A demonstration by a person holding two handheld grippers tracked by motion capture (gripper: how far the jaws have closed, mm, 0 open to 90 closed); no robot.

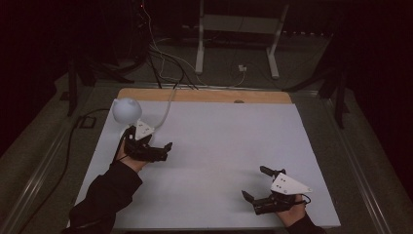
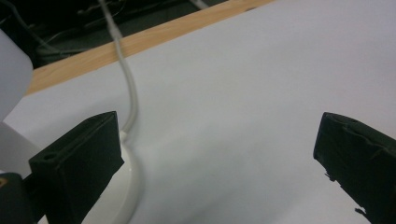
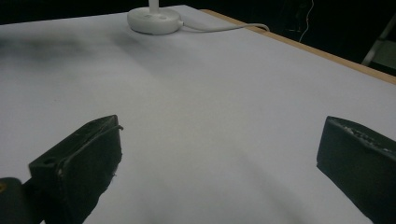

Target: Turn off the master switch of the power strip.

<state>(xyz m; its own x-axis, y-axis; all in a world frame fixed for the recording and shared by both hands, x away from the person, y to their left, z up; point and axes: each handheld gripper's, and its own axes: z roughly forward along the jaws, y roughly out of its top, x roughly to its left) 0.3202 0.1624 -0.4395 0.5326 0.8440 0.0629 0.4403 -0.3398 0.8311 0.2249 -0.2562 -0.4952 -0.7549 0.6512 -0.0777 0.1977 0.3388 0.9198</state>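
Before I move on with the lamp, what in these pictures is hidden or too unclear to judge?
- Lamp base: in the high view the left gripper and hand cover it, so contact cannot be judged.
- Lamp stem: cut off by the top edge in the right gripper view.
- Lamp head: whether it is lit; the high view is dim.
- Cord: its far end is lost among dark floor cables.
- Small mark on the table's wooden edge: too small.

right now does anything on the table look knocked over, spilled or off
Nothing stands out. The small white desk lamp with a round head stands upright at the far left corner of the white-topped table, its white cord trailing off the far edge. The left gripper and right gripper are both open, holding nothing.
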